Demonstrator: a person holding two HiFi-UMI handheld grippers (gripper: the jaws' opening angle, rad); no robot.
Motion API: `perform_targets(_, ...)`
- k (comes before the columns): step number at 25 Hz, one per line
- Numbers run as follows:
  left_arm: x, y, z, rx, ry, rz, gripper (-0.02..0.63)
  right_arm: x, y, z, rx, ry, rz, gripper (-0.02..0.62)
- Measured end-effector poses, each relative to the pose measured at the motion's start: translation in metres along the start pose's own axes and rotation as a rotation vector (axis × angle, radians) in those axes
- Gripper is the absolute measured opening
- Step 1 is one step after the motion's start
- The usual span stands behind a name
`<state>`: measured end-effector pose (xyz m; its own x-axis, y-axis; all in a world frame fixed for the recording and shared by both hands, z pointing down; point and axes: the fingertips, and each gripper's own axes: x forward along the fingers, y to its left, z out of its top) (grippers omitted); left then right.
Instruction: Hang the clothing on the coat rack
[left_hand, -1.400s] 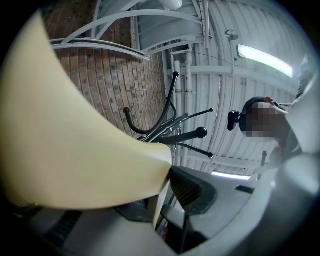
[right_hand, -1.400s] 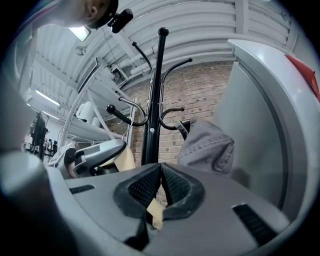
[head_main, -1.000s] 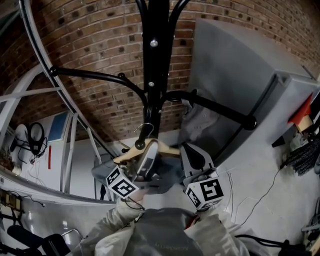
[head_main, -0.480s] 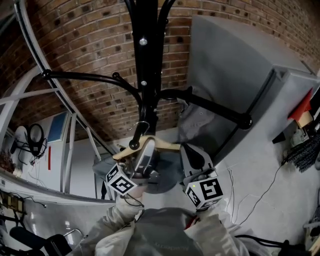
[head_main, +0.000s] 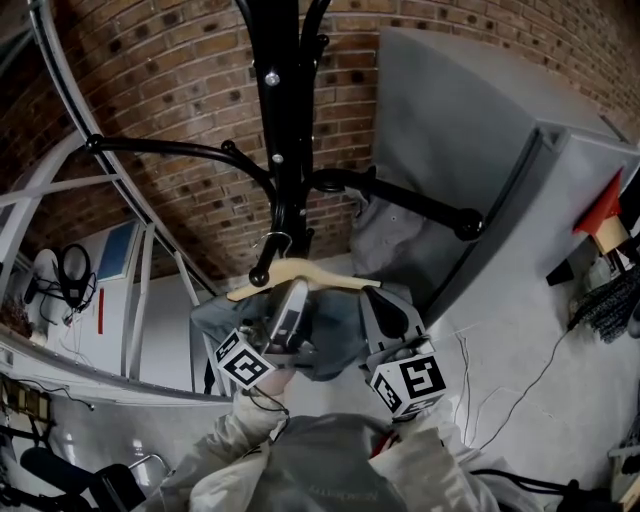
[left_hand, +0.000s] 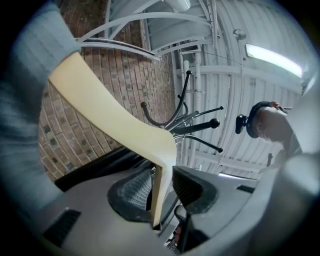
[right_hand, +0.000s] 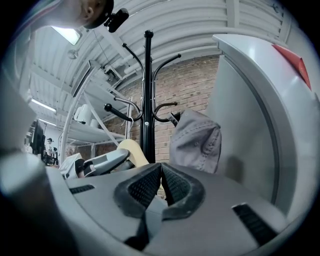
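Note:
A black coat rack (head_main: 278, 120) stands before me. A pale wooden hanger (head_main: 320, 272) carries a grey-blue garment (head_main: 335, 335), and its metal hook (head_main: 277, 240) sits by the ball end of a low rack arm (head_main: 258, 277). My left gripper (head_main: 297, 292) is at the hanger's middle. In the left gripper view the hanger (left_hand: 110, 115) runs down between the jaws of that gripper (left_hand: 162, 175), which are opening, with a gap on the right side. My right gripper (head_main: 375, 295) is shut (right_hand: 161, 167), with a fold of the garment between its fingers.
A second grey garment (head_main: 385, 235) hangs from the rack's right arm (head_main: 420, 205). A tall grey cabinet (head_main: 480, 130) stands close on the right, a brick wall (head_main: 180, 80) behind, and a white shelving frame (head_main: 140, 290) on the left.
The hanger now sits a little higher above the left gripper's fingers, and more of the garment shows spread under it. The right gripper has hardly moved.

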<state>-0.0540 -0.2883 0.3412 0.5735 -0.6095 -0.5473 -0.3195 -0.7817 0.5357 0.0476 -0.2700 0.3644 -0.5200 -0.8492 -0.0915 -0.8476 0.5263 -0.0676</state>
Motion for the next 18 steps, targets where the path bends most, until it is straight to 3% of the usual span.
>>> perform_targets(9, -0.015, -0.007, -0.009, 0.042, -0.017, 0.077, 0.126, -0.014, 0.004, -0.001, 0.006, 0.015, 0.065, 0.025)
perform_targets(18, -0.046, -0.03, -0.027, 0.148, -0.019, 0.188, 0.093, -0.035, 0.018, -0.015, 0.039, 0.046, 0.167, 0.025)
